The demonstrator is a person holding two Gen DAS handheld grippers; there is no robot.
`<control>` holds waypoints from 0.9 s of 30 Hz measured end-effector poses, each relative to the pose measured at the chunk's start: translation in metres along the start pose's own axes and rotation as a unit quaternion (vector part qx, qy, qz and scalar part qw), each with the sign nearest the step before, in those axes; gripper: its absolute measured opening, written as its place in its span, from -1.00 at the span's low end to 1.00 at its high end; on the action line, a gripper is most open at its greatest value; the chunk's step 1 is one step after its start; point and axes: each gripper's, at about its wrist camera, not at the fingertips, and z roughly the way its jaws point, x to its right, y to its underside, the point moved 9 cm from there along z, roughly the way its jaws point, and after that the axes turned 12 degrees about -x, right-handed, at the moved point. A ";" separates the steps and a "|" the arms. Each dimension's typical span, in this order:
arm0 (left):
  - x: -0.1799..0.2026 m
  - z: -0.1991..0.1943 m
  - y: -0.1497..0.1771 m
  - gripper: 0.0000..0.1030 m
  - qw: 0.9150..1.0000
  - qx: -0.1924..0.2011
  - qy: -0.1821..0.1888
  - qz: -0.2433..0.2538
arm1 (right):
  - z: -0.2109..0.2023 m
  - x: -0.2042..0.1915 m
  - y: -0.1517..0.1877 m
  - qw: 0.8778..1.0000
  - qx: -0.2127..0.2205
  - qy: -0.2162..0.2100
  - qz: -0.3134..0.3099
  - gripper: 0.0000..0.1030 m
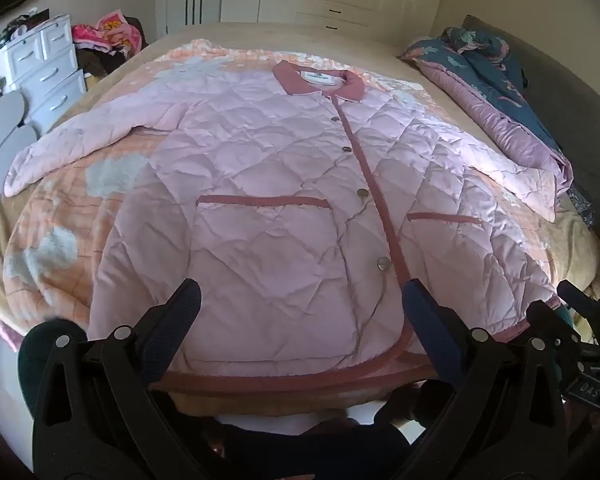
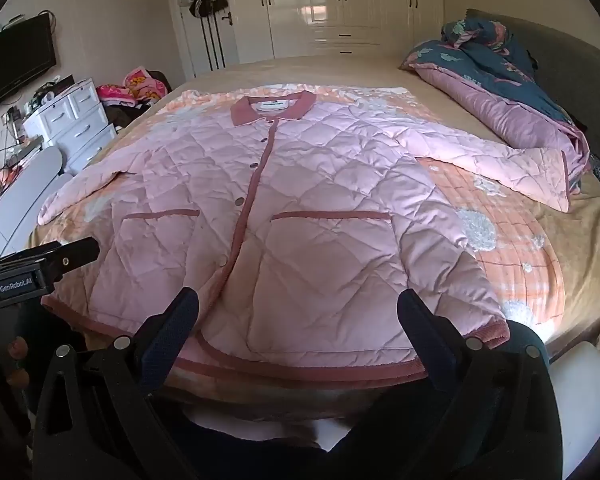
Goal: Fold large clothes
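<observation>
A pink quilted jacket [image 1: 284, 184] [image 2: 300, 200] with a dark pink collar, placket and hem lies flat and buttoned on the bed, front up, both sleeves spread outward. Its hem runs along the near edge of the bed. My left gripper [image 1: 302, 300] hovers open above the hem, left of the placket, with nothing between its fingers. My right gripper [image 2: 300, 308] hovers open above the hem on the jacket's right half, also empty. The right gripper's body [image 1: 580, 320] shows at the right edge of the left wrist view, and the left gripper's body [image 2: 32, 276] at the left edge of the right wrist view.
An orange patterned blanket [image 2: 512, 248] lies under the jacket on the tan bed [image 2: 340, 68]. A bundled blue and purple quilt [image 2: 500, 92] sits at the bed's right side. White drawers [image 2: 76, 120] and piled clothes [image 2: 136, 88] stand left; wardrobes [image 2: 340, 4] behind.
</observation>
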 end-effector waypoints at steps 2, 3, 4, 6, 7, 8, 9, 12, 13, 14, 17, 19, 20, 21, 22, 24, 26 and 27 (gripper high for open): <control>0.000 0.000 0.000 0.84 1.000 0.001 -0.002 0.002 | 0.001 0.000 0.000 1.000 -0.005 0.010 -0.004 0.92; 0.000 0.000 0.000 0.84 1.000 0.002 -0.005 0.003 | 0.001 0.000 -0.001 1.000 -0.005 0.009 -0.003 0.92; 0.000 0.000 0.000 0.84 1.000 0.002 -0.007 0.003 | 0.001 -0.001 -0.001 1.000 -0.004 0.009 -0.002 0.92; 0.004 -0.002 0.000 0.84 1.000 0.002 -0.002 0.003 | -0.002 -0.006 -0.001 1.000 0.003 0.008 -0.006 0.92; 0.004 -0.002 0.001 0.84 1.000 0.001 -0.001 0.003 | -0.003 -0.003 0.000 1.000 0.008 0.002 -0.003 0.92; 0.004 -0.002 0.001 0.84 1.000 0.001 -0.001 0.003 | -0.003 -0.003 0.000 1.000 0.006 -0.001 -0.004 0.92; 0.004 -0.002 0.001 0.84 1.000 0.000 -0.001 0.003 | -0.003 -0.003 0.000 1.000 0.007 -0.001 -0.004 0.92; 0.007 -0.002 0.002 0.84 1.000 0.001 -0.005 0.004 | -0.006 -0.001 0.000 1.000 0.010 -0.002 -0.005 0.92; 0.006 -0.002 0.002 0.84 1.000 0.001 -0.004 0.003 | -0.007 -0.002 0.001 1.000 0.011 -0.002 -0.005 0.92; 0.006 -0.002 0.002 0.84 1.000 0.001 -0.002 0.004 | -0.005 -0.002 0.000 1.000 0.011 -0.001 -0.005 0.92; 0.005 -0.005 0.001 0.84 1.000 0.002 -0.002 0.005 | -0.006 -0.003 -0.002 1.000 0.010 -0.001 -0.004 0.92; 0.005 -0.005 0.001 0.84 1.000 0.001 0.001 0.005 | -0.007 -0.004 -0.002 1.000 0.011 -0.001 -0.003 0.92; 0.005 -0.005 0.001 0.84 1.000 0.001 0.001 0.005 | -0.006 -0.002 0.000 1.000 0.011 -0.001 -0.003 0.92; 0.003 -0.003 0.001 0.84 1.000 0.001 0.002 0.005 | -0.006 -0.002 0.000 1.000 0.012 0.000 -0.003 0.92; 0.003 -0.003 0.001 0.84 1.000 0.001 0.002 0.006 | -0.007 -0.002 -0.001 1.000 0.011 0.000 -0.003 0.92; 0.003 -0.003 0.000 0.84 1.000 0.000 0.004 0.005 | -0.006 -0.002 0.000 1.000 0.011 0.000 -0.003 0.92; 0.004 -0.003 0.001 0.84 1.000 0.000 0.001 0.007 | -0.007 -0.003 -0.001 1.000 0.011 0.000 -0.002 0.92; 0.004 -0.003 0.001 0.84 1.000 0.001 0.002 0.006 | -0.007 -0.003 -0.001 1.000 0.011 0.000 -0.003 0.92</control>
